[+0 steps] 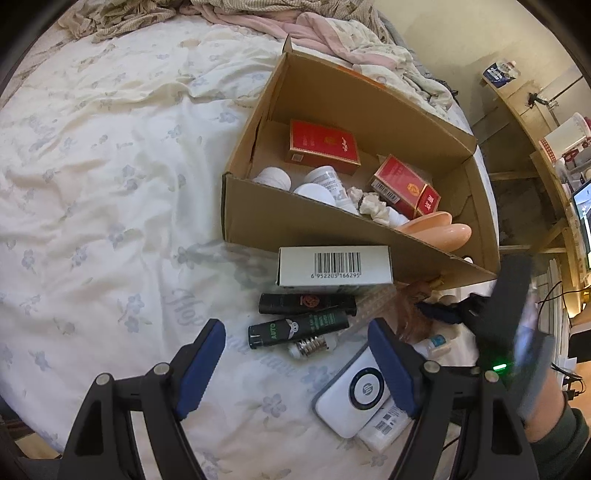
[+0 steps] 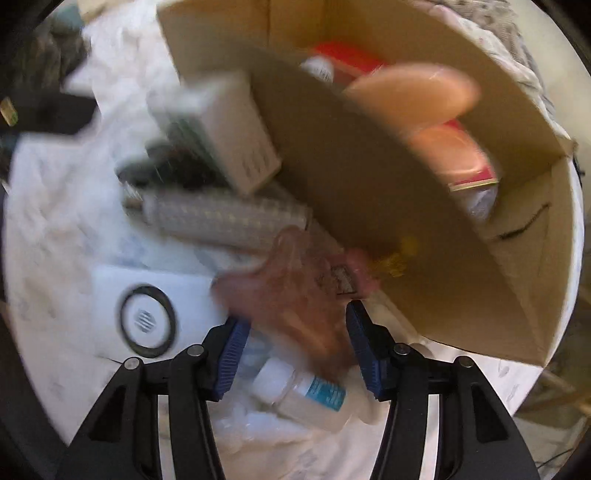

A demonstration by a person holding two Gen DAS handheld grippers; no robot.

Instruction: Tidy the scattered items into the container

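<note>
An open cardboard box (image 1: 295,221) on the bed holds red packs (image 1: 323,146), white bottles and a pink scoop (image 1: 439,230). In front of it lie a white barcode box (image 1: 334,266), two black lighters (image 1: 299,326), a bulb (image 1: 312,347), a white power bank (image 1: 354,395) and a pinkish clear wrapper (image 2: 291,295). My left gripper (image 1: 295,365) hangs open above the lighters and the bulb, holding nothing. My right gripper (image 2: 297,354) points down with its fingers either side of the wrapper; no squeeze shows in the blurred view. A white bottle with a blue label (image 2: 306,391) lies under it.
A ribbed clear tube (image 2: 221,218) lies beside the box wall (image 2: 351,177). Crumpled bedding (image 1: 332,33) is heaped behind the box. Wooden shelves (image 1: 532,110) and a screen stand off the bed's right edge. The floral sheet (image 1: 92,184) stretches to the left.
</note>
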